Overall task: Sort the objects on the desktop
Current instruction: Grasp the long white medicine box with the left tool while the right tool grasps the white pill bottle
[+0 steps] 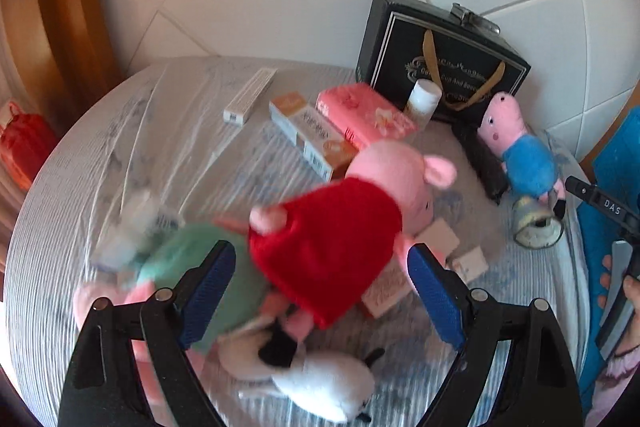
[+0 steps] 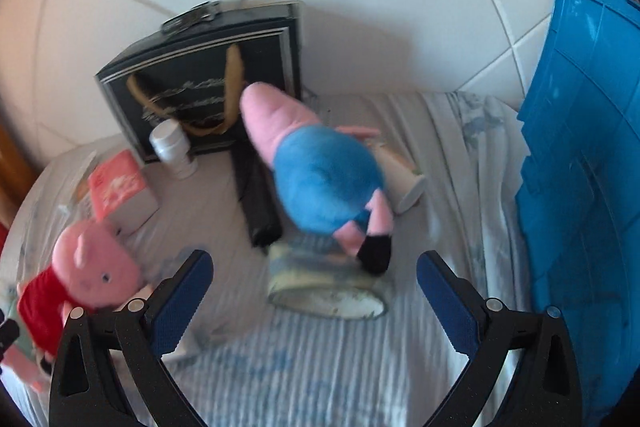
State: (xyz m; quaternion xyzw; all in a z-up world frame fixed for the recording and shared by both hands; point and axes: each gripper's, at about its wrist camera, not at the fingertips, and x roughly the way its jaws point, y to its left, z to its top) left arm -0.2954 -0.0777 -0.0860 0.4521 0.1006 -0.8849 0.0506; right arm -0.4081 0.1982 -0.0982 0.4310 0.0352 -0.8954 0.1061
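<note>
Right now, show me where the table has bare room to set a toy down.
Bare cloth lies on the left of the table, beyond the white box, and near the right gripper, between the tape roll and the blue crate. It is crowded around the red-dress pig, the boxes and the black bag.

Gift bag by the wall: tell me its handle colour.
Gold handle on the black gift bag, clearest in the left wrist view.

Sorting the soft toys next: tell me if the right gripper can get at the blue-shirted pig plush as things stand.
Probably yes: the right gripper is open, the blue-shirted pig plush lies ahead, only a tape roll lying between them.
</note>
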